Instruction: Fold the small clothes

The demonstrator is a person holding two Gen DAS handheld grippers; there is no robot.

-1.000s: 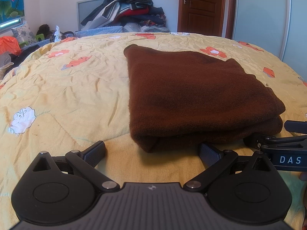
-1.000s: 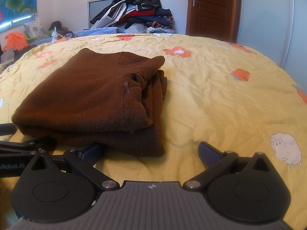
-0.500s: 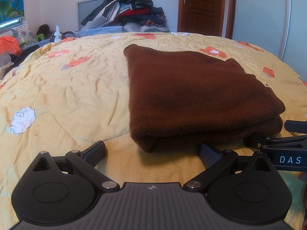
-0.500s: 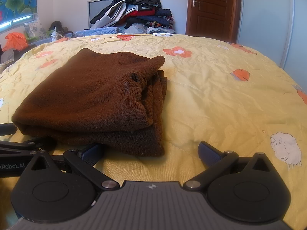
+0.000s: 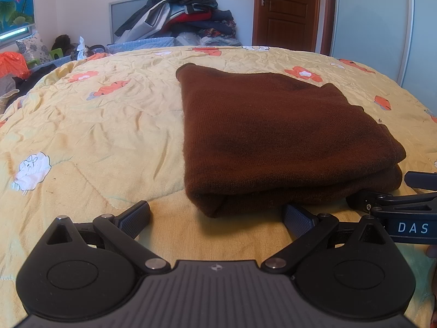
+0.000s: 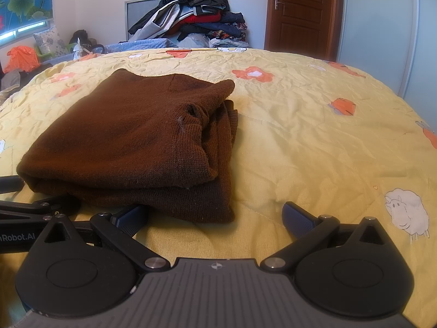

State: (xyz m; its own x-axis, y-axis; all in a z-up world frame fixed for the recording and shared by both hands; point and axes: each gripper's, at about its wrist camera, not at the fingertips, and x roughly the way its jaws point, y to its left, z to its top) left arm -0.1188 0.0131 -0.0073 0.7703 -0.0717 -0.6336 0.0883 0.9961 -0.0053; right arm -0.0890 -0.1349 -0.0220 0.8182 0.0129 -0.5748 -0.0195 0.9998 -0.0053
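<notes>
— Bedroom, by the look: a wide bed under a yellow quilted bedspread (image 5: pixel 90 125) printed with orange flowers and white sheep, a heap of dark jackets and clothes (image 6: pixel 191 13) piled behind it. Where is the garment?

— One folded brown knitted sweater (image 5: pixel 273 131) lies flat on the bedspread, straight ahead of both claws, its near folded edge just beyond their tips. Its long axis runs away from us, toward the far wall.

— Which claw is nearer?

— Hard to separate them. The left gripper (image 5: pixel 215 216) faces the sweater's near left corner; the right gripper (image 6: pixel 215 216) faces its near right corner. Both sit low by the bedspread, jaws spread wide, holding nothing.

— Counts?

— One sweater, two grippers, one bed, one clothes heap. The fold looks finished, I judge.
</notes>
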